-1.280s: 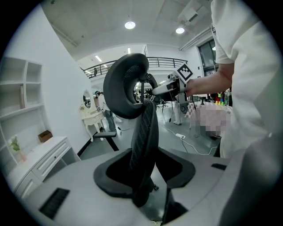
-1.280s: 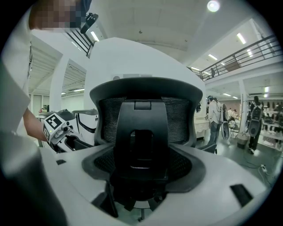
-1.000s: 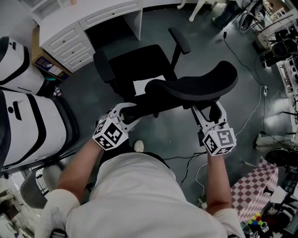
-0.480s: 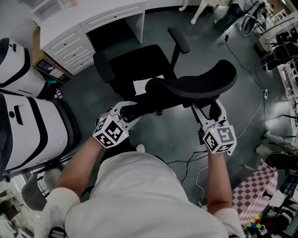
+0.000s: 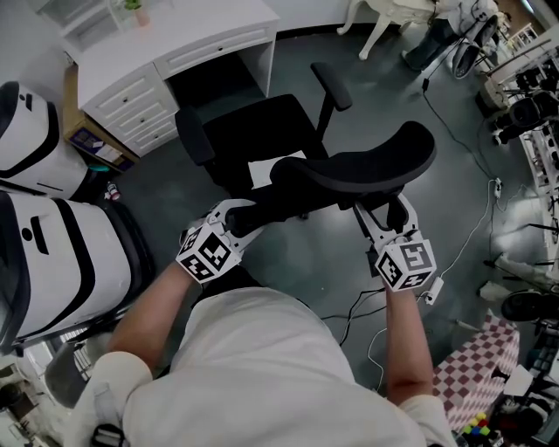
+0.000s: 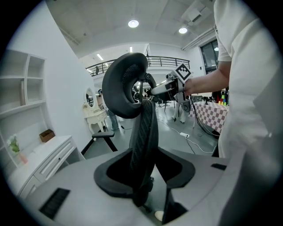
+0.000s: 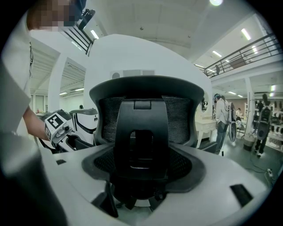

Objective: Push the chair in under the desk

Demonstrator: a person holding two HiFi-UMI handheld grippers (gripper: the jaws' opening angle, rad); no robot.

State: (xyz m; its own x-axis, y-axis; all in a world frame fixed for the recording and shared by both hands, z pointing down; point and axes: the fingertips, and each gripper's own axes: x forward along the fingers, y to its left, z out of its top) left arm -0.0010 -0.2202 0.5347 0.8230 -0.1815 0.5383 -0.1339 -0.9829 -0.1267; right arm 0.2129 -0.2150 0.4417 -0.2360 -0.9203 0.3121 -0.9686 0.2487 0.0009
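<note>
Grasping a black chair (image 5: 262,131) from behind: left gripper (image 5: 234,212) fingers clenched on the backrest's edge, right gripper (image 5: 385,215) fingers clenched on its rear spine. Parked before the white table (image 5: 192,26).

The person wears a plain white T-shirt (image 5: 262,367) with short sleeves (image 5: 112,384) that end above the elbows, leaving the forearms bare. The left gripper (image 5: 234,216) and the right gripper (image 5: 384,208) are alike: a pale grey, smooth moulded body with two broad prongs, each lined on the inside with a matt black pad. Behind the prongs each carries a white cube, one on the left (image 5: 208,254) and one on the right (image 5: 404,264), whose faces show black square markers.
</note>
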